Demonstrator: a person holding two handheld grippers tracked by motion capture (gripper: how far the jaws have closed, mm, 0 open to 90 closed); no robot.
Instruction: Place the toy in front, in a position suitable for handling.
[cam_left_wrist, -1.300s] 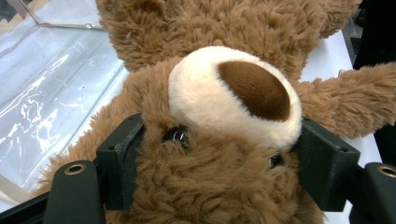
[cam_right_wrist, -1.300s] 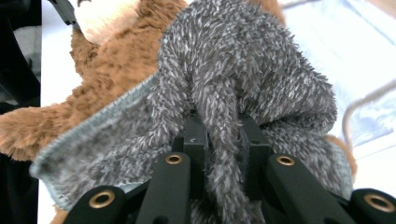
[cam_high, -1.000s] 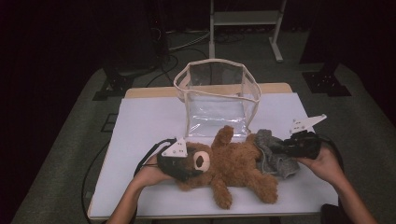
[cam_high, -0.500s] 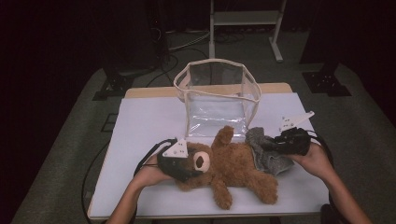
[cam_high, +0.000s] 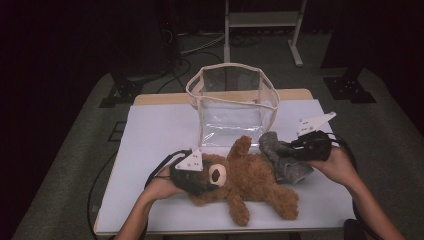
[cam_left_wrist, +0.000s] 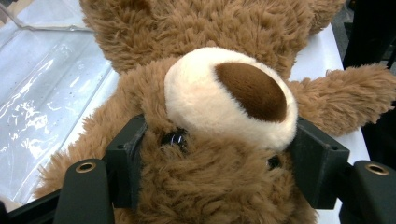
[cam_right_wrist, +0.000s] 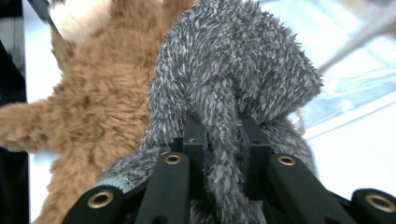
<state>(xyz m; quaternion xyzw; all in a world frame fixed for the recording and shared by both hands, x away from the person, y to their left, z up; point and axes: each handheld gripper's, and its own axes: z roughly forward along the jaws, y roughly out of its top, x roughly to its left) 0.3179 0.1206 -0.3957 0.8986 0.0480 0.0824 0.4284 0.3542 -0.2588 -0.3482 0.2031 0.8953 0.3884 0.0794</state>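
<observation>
Left hand-held gripper (cam_left_wrist: 219, 163) is spread wide around the head of the brown plush teddy bear (cam_high: 250, 180), one black jaw pressed into the fur on each side of the face, just below the cream muzzle with its dark brown nose; it is gripping the head. In the high view this left hand-held gripper (cam_high: 207, 181) lies low on the white table (cam_high: 150, 135), and the bear stretches away from it on its back, toward the other hand.

Right hand-held gripper (cam_right_wrist: 223, 140) has its jaws drawn nearly together, pinching a fold of the grey fuzzy knitted cloth (cam_right_wrist: 233, 70) between them. The cloth bunches up just ahead of the jaws and rests against the bear's body, which lies beyond it and to its left in the right gripper view. In the high view the right hand-held gripper (cam_high: 292, 149) sits at the bear's far side with the grey cloth (cam_high: 282, 157) touching the bear's flank.

Beyond both grippers stands a clear plastic bag with cream trim (cam_high: 232, 107), open at the top, close to the bear's raised arm.
</observation>
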